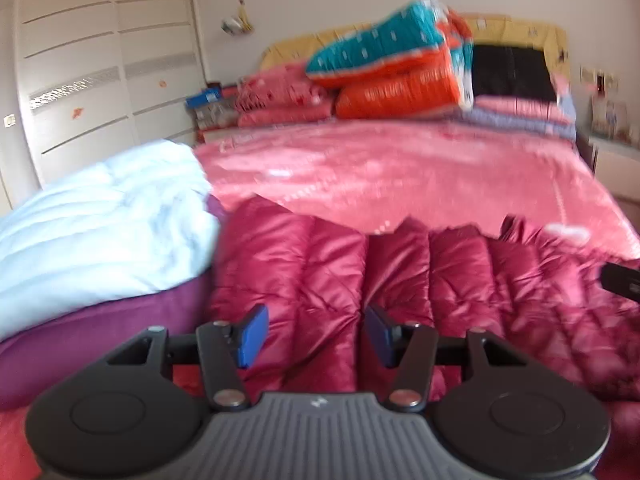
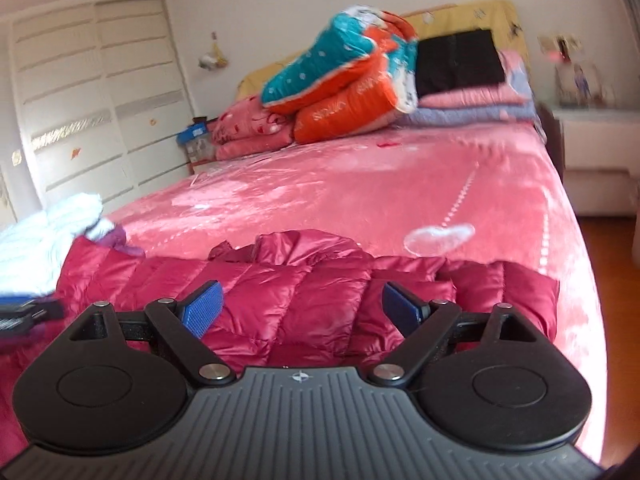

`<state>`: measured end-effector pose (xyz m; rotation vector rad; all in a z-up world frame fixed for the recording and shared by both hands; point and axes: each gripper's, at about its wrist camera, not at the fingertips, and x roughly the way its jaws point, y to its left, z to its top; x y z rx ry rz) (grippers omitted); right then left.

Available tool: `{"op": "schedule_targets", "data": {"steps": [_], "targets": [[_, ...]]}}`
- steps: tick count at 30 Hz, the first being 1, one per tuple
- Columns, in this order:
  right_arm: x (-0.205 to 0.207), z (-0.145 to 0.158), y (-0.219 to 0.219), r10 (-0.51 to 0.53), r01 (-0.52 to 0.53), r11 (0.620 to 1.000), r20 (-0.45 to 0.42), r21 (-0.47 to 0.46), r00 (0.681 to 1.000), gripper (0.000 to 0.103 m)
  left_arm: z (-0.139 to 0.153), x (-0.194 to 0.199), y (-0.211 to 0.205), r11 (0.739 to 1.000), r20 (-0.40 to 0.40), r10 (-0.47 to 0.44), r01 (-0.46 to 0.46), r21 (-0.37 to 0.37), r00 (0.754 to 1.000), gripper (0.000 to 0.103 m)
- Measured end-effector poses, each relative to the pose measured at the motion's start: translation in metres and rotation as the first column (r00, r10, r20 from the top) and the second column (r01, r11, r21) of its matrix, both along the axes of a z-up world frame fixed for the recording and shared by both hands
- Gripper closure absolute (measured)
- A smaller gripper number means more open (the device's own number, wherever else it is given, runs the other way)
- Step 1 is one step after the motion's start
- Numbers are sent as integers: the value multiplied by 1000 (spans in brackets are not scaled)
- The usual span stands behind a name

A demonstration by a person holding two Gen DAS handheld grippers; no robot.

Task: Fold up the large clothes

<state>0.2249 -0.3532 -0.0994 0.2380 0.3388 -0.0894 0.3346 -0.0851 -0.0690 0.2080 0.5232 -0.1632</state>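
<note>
A shiny crimson quilted puffer jacket (image 1: 400, 280) lies spread across the near end of the bed, and also fills the lower middle of the right wrist view (image 2: 304, 280). My left gripper (image 1: 316, 336) hovers just over the jacket's left part, open, its blue pads apart and bare. My right gripper (image 2: 302, 308) stands open wider over the jacket's right part, holding nothing. Each view catches a dark edge of the other gripper, the right gripper (image 1: 620, 280) and the left gripper (image 2: 28, 312).
A pale blue padded garment (image 1: 100, 220) lies on a purple one (image 1: 100, 332) left of the jacket. The pink bedspread (image 1: 400, 168) stretches beyond. Folded quilts (image 1: 400, 64) are stacked at the headboard. A white wardrobe (image 1: 100, 60) stands left, a nightstand (image 2: 592, 148) right.
</note>
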Motion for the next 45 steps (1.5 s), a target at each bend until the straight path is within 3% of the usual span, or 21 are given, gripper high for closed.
{"op": "schedule_targets", "data": {"steps": [4, 8, 11, 16, 25, 31, 35, 37, 41, 45], "targets": [[14, -8, -11, -2, 3, 1000, -54, 23, 999, 0, -23, 29, -13, 997, 8, 3, -4, 81, 1000, 53], [32, -18, -22, -13, 23, 998, -162, 60, 987, 0, -35, 44, -16, 994, 38, -11, 7, 112, 999, 53], [40, -20, -19, -21, 25, 1000, -207, 16, 978, 0, -43, 52, -19, 989, 55, -27, 19, 147, 998, 52], [45, -26, -5, -44, 23, 996, -234, -91, 971, 0, -54, 64, -16, 990, 61, -34, 25, 137, 998, 51], [52, -40, 15, -67, 20, 981, -238, -195, 969, 0, -70, 71, -7, 997, 73, -53, 49, 67, 996, 51], [49, -45, 22, -73, 22, 975, -230, -221, 971, 0, -67, 69, -13, 993, 79, -49, 40, 108, 996, 51], [42, -44, 15, -55, 16, 983, -213, -181, 976, 0, -49, 49, -20, 982, 62, -39, 27, 187, 997, 44], [37, -39, 7, -30, 3, 992, -207, -130, 978, 0, -34, 27, -15, 984, 64, -44, 32, 176, 997, 38], [21, -13, -2, 24, -26, 1000, -207, -7, 978, 0, -16, -30, 1, 989, 40, -53, 47, 142, 998, 37], [-16, 8, 18, 100, -111, 993, -175, -50, 979, 0, -15, -93, 15, 992, -9, -45, 46, 114, 999, 36]]}}
